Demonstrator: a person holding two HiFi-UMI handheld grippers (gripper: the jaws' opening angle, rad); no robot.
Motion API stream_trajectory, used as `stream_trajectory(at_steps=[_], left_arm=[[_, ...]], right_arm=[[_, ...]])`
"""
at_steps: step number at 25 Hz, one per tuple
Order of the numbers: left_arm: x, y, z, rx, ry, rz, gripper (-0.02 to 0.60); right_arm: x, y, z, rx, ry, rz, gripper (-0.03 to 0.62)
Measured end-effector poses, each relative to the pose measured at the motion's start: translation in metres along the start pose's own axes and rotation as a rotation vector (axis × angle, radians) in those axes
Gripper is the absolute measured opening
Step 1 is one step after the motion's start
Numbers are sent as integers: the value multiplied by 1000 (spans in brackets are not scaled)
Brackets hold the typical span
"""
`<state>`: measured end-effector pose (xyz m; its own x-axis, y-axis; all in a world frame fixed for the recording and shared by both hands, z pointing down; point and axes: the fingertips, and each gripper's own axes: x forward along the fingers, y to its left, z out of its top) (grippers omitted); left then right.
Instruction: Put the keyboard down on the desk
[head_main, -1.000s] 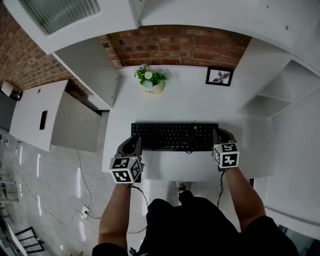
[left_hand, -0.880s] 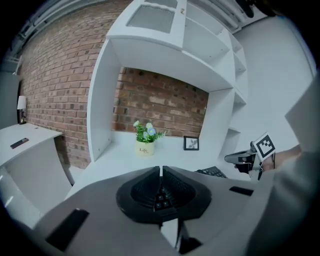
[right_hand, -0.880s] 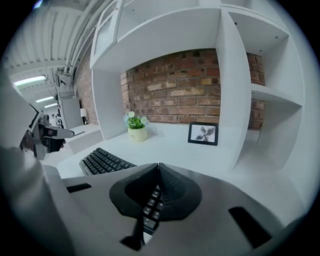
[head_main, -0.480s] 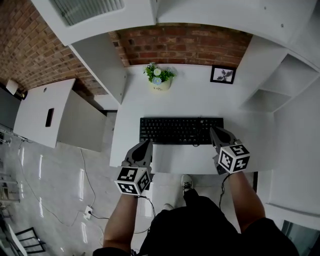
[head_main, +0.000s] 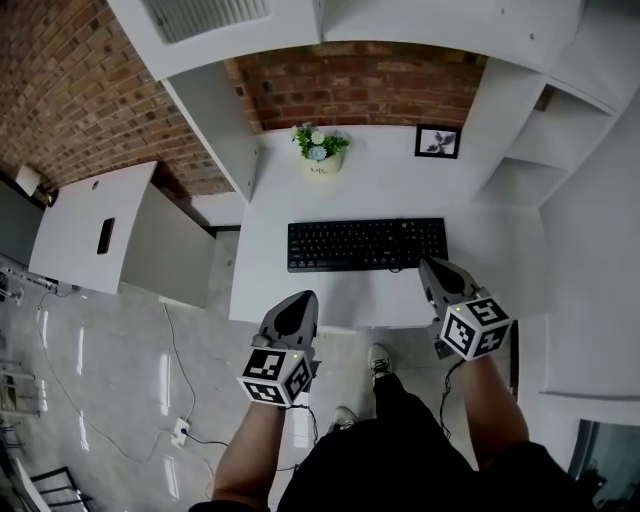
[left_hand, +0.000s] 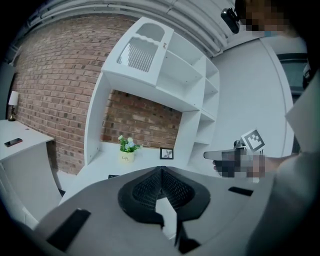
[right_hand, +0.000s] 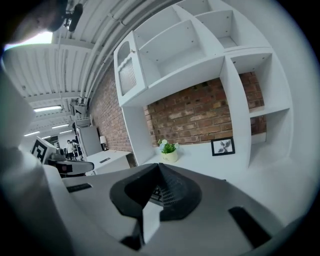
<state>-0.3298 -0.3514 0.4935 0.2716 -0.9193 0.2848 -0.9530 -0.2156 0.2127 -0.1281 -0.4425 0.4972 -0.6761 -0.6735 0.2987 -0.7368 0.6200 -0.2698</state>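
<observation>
The black keyboard lies flat on the white desk, square to its front edge. My left gripper hangs off the desk's front edge, below the keyboard's left end and apart from it. Its jaws are shut and empty, the tips meeting in the left gripper view. My right gripper hovers over the desk just below the keyboard's right end, also shut on nothing. In the right gripper view some of the keyboard's keys show behind the closed jaws.
A small potted plant and a framed picture stand at the back of the desk by the brick wall. White shelving rises on both sides. A low white side table with a phone is to the left.
Both grippers have drawn back from the keyboard's ends toward the person. The left one now hangs off the desk's edge with its jaws closed. The keyboard stays on the desk.
</observation>
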Motion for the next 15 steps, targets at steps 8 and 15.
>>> stream_trajectory(at_steps=[8,15], left_arm=[[-69,-24,-13,8,-29,-25,18],[-127,-51,-26,8,-40,-61,17]], right_arm=[[-67,53,-29,4,-31,-28,18],[-137,94,-43,-20,-55,-64,18]])
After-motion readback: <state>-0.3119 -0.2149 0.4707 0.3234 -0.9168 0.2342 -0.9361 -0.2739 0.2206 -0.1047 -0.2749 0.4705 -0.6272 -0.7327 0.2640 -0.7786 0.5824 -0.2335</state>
